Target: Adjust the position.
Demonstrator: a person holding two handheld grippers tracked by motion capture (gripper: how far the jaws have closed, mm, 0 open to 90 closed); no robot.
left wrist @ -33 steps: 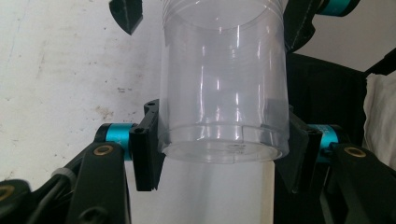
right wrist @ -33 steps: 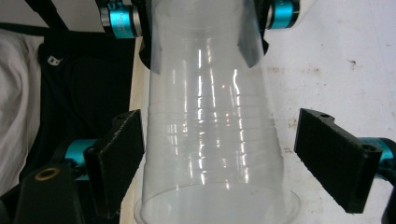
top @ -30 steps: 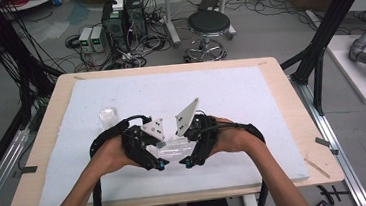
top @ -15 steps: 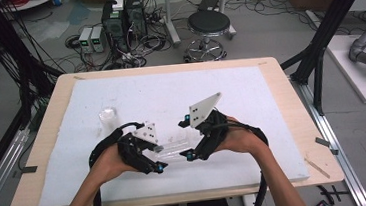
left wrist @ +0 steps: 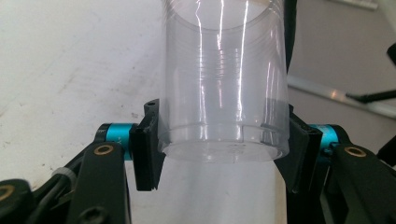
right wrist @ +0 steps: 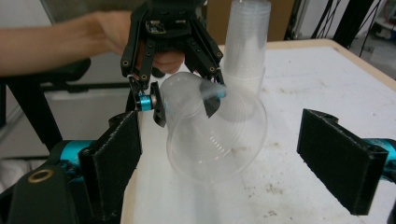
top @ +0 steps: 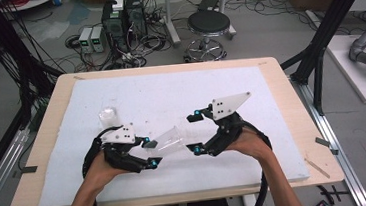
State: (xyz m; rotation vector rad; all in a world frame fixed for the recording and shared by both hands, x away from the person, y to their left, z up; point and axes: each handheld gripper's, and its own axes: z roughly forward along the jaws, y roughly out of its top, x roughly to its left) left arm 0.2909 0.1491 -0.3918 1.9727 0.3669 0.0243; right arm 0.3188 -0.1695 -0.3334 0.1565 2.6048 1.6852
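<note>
Cup [top: 170, 140] lay sideways above the table [top: 283, 124], pinched at its base by left tongs [top: 147, 150] | right tongs [top: 197, 132] spread, facing its mouth, not gripping | stack of cups [top: 108, 116] stood apart | handover or placing left

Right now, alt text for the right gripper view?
The left claw grips a clear cup by its base, mouth tipped toward the camera. The right claw stands open around it, not touching; a cup stack stands behind.

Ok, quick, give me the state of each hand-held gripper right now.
Left hand-held gripper: closed on the base of a clear plastic cup.
Right hand-held gripper: open, holding nothing; the cup's mouth faces it.
</note>
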